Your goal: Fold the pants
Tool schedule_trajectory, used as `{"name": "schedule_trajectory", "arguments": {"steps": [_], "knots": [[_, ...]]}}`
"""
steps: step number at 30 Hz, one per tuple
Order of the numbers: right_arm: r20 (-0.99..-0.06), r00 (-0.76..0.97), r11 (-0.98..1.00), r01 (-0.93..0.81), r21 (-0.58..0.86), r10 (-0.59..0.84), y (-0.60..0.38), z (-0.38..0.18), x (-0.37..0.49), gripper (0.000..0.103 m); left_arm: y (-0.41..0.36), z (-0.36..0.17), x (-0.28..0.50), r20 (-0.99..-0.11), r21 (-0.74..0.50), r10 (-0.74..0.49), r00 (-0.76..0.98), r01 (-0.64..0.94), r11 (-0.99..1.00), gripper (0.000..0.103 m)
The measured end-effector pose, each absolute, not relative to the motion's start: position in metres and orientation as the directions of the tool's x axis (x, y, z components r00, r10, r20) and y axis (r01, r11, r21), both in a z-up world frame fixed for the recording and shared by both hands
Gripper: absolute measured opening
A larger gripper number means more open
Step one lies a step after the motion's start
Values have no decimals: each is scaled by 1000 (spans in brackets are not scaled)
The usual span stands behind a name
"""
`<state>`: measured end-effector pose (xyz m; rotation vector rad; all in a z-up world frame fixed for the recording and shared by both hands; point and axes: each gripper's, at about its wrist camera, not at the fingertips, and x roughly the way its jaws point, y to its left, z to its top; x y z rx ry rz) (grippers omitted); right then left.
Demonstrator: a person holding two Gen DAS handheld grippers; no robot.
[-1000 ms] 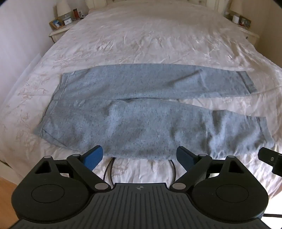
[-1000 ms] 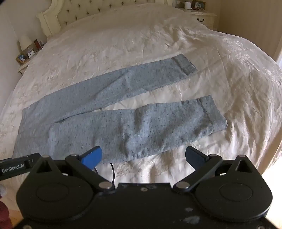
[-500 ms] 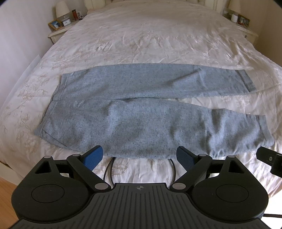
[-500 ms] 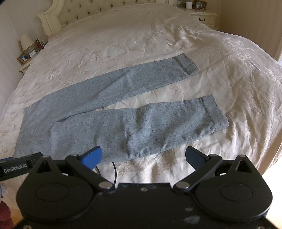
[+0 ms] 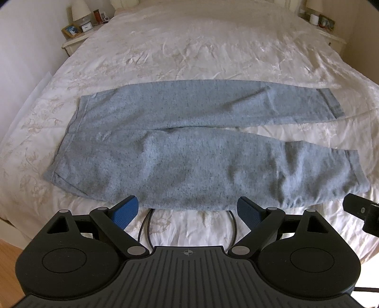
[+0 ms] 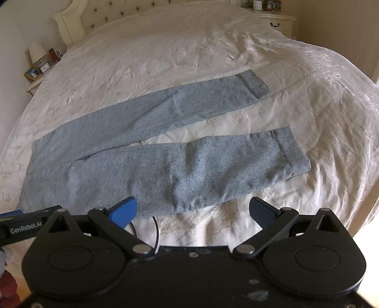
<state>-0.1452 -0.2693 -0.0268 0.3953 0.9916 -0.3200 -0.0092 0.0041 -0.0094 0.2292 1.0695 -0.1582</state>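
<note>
Grey-blue knit pants [image 5: 189, 147] [image 6: 146, 151] lie flat across the white bedspread, waistband to the left, both legs running right and spread apart at the cuffs. My left gripper [image 5: 187, 212] hovers open just short of the near leg's lower edge, with nothing between its blue pads. My right gripper [image 6: 193, 212] is also open and bare, above the near leg's lower edge toward the cuff. A corner of the right gripper's body [image 5: 362, 210] shows at the right in the left wrist view.
The bed [image 5: 201, 47] has a wrinkled, embroidered cream cover and a tufted headboard [image 6: 78, 21]. Nightstands with a lamp, clock and frames stand at the far left [image 5: 78, 30] and far right [image 5: 324, 23]. Wood floor [image 5: 9, 253] shows below the bed's near edge.
Both grippers stay put and open. The pants lie as before; the views shift only slightly.
</note>
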Motion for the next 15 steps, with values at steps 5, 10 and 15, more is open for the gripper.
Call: {"name": "schedule_trajectory", "arguments": {"steps": [5,10,15], "knots": [[-856,511,884,432,180,-76,-269,-27,-144,103,4,-10,-9,-882,114,-13,471,241,964,91],[-857,511,885,429,180,-73,-268,-28,-142,103,4,-11,-7,-884,115,-11,467,239,964,91],[-857,510,886,428,182,-70,-269,-29,-140,103,4,-12,-6,-885,116,-9,465,239,964,91]]}}
